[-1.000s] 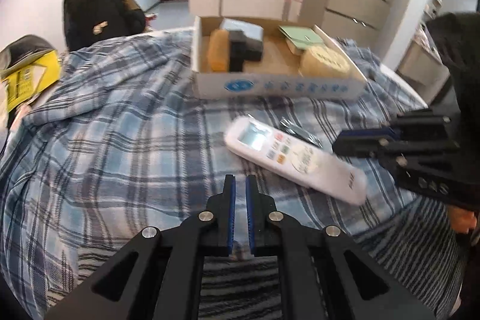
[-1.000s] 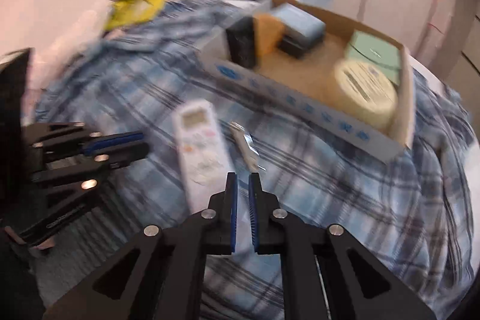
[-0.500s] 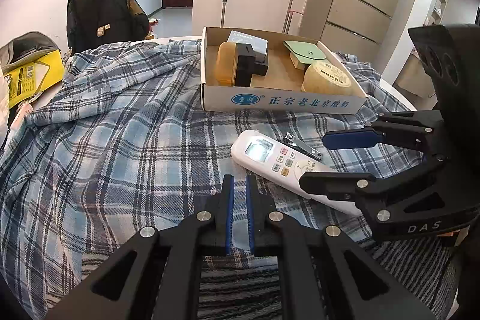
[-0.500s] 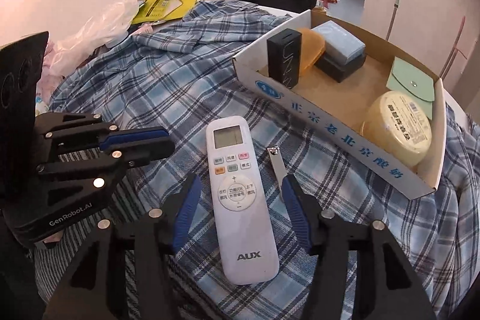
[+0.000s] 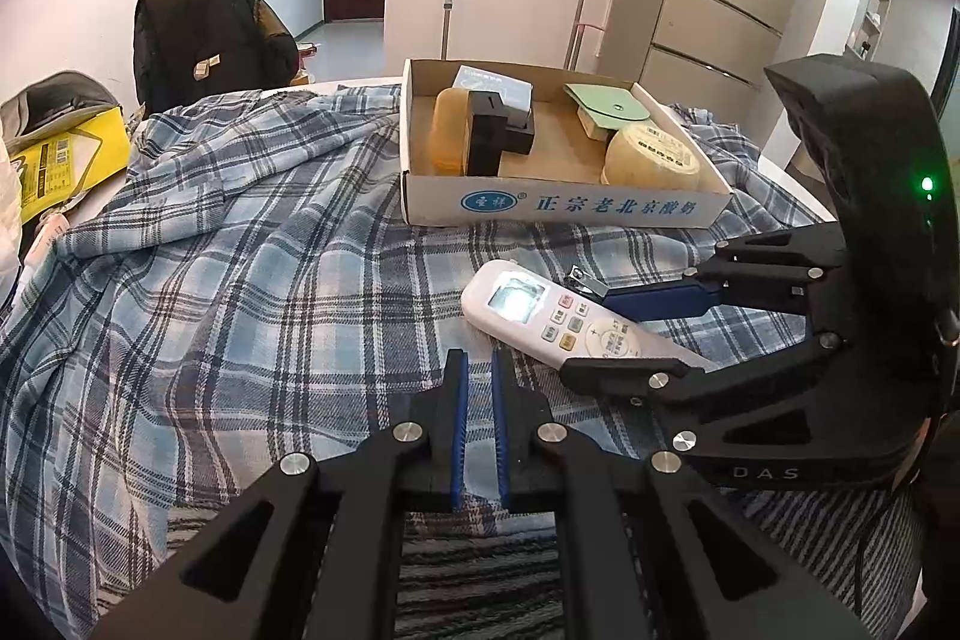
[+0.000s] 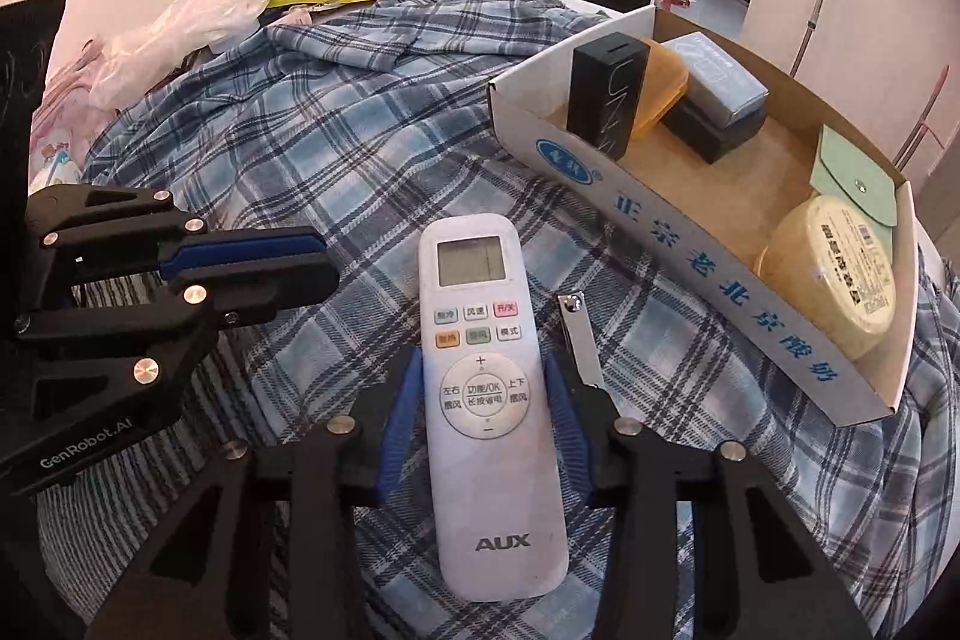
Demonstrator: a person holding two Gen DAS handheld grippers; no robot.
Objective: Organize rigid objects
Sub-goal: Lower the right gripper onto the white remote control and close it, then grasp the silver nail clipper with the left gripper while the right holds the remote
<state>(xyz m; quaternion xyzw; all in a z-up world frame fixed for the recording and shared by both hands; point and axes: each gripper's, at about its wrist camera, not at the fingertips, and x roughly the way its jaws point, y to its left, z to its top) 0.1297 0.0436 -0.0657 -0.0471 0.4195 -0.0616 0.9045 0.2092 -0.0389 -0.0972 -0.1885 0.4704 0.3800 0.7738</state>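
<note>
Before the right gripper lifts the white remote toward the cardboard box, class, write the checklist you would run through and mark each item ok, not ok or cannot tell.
1. remote lies between the right gripper fingers: ok.
2. Jaws closing; pads firmly pressing the remote's sides: cannot tell.
3. nail clipper clear of the right-hand finger: not ok, it lies right against it.
4. left gripper shut, empty, off the remote: ok.
5. Bare floor left in the cardboard box: ok.
</note>
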